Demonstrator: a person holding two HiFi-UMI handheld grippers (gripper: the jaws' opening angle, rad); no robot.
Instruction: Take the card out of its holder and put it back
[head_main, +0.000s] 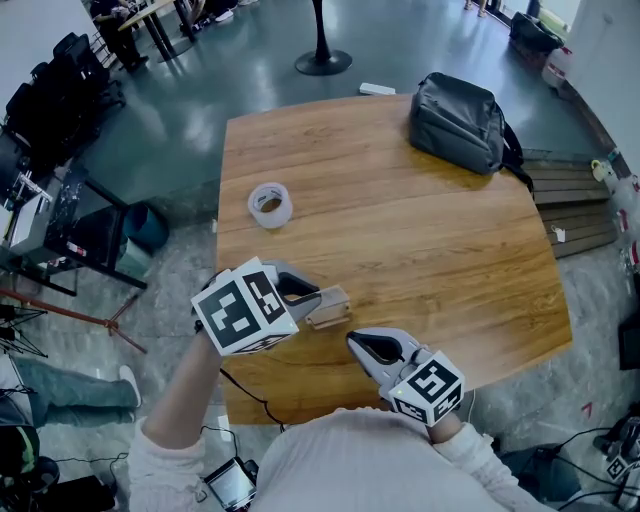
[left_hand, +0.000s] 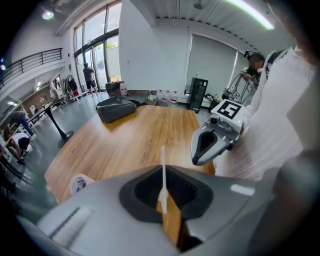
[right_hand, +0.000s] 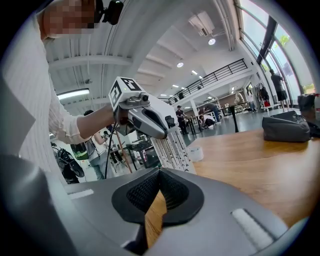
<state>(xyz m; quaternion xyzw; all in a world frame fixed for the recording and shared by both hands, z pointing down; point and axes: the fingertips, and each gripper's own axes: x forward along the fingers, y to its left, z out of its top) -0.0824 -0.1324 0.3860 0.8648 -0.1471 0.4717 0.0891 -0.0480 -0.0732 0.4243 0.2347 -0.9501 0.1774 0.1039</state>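
Left claw (head_main: 316, 297) is clenched on the card (right_hand: 172, 147), gripping it by one edge; in the left gripper view the card stands edge-on, as a thin white line between the closed jaws; in the right gripper view its face shows rows of fine print. Card is held in the air over the near edge of the desk (head_main: 420, 250); whether a holder surrounds it cannot be determined. Right claw (head_main: 356, 342) is clenched with nothing between its jaws; it points at the card and sits just beside it, apart. Tape roll (head_main: 270, 204) and grey bag (head_main: 460, 122) rest on the desk, well apart.
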